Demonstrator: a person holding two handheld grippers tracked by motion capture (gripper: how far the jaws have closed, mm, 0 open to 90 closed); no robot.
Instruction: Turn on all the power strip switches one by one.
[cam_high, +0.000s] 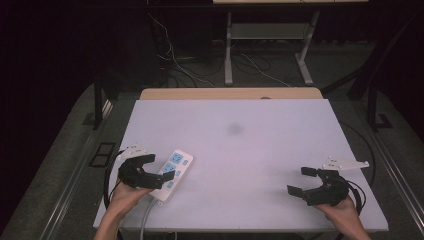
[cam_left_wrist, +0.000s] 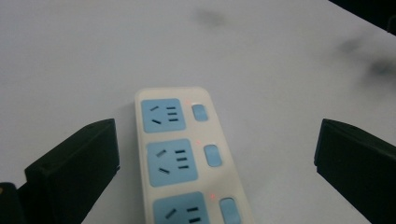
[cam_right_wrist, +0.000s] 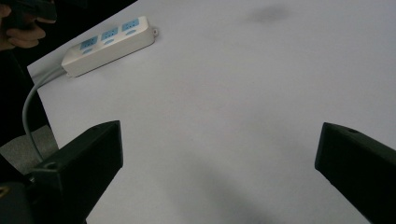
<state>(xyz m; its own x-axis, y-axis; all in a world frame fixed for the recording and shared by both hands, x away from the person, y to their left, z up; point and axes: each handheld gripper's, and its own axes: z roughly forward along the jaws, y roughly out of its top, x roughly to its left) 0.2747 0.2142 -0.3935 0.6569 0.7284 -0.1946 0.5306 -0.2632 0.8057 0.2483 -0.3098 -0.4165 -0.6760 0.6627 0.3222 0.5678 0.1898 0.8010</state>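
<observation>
A white power strip (cam_high: 173, 171) with blue sockets and blue switches lies near the front left of the white table (cam_high: 250, 145). My left gripper (cam_high: 160, 166) hovers at the strip's near end, open, one jaw on each side and neither touching it. In the left gripper view the strip (cam_left_wrist: 173, 158) runs up between the wide-apart jaws of that gripper (cam_left_wrist: 215, 161), with small red lights beside its switches. My right gripper (cam_high: 299, 180) is open over bare table at the front right, nothing between its jaws (cam_right_wrist: 217, 158). The right gripper view shows the strip (cam_right_wrist: 109, 42) far off.
The strip's grey cable (cam_right_wrist: 30, 107) drops over the table's front left edge (cam_high: 145, 220). A dark smudge (cam_high: 234, 129) marks the table's middle. Behind the table are a wooden board edge (cam_high: 230, 93), a desk frame (cam_high: 228, 50) and loose cables on the floor.
</observation>
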